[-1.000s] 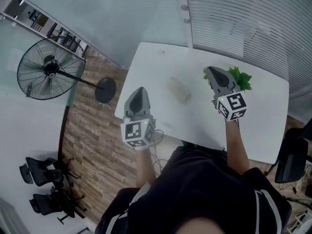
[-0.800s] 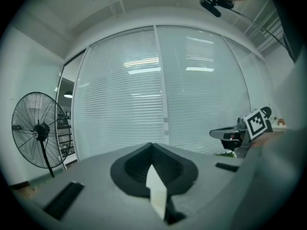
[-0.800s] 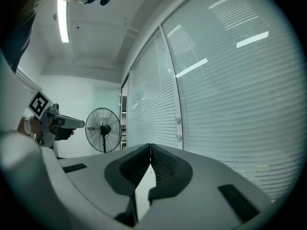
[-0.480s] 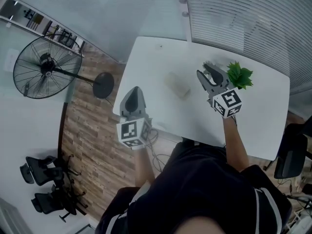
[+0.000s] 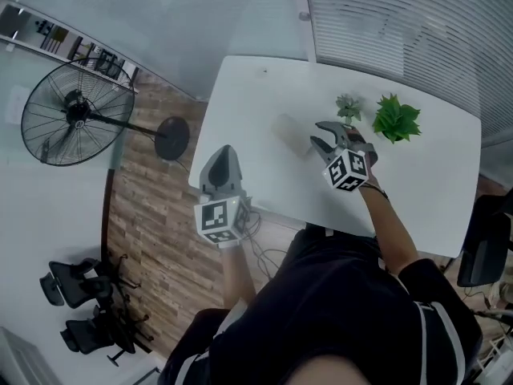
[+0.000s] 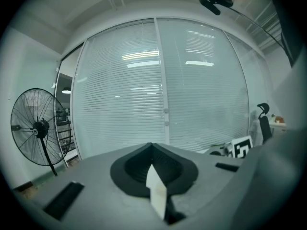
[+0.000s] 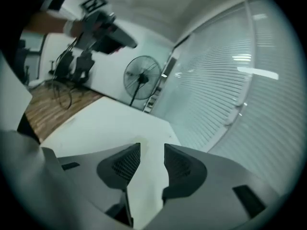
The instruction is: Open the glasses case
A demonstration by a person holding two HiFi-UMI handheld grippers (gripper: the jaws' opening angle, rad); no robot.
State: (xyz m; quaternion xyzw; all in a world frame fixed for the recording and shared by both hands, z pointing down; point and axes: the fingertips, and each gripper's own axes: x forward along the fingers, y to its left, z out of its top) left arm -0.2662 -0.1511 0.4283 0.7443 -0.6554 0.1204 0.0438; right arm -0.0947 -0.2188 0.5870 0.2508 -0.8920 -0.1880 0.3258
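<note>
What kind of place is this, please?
Most likely an office: glass walls with slatted blinds, black office chairs on a wood floor, and a white table. A pedestal fan stands nearby.

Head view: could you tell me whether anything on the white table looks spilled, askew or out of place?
Nothing stands out: the glasses case lies flat on the table, and the green plant and the smaller plant stand upright.
</note>
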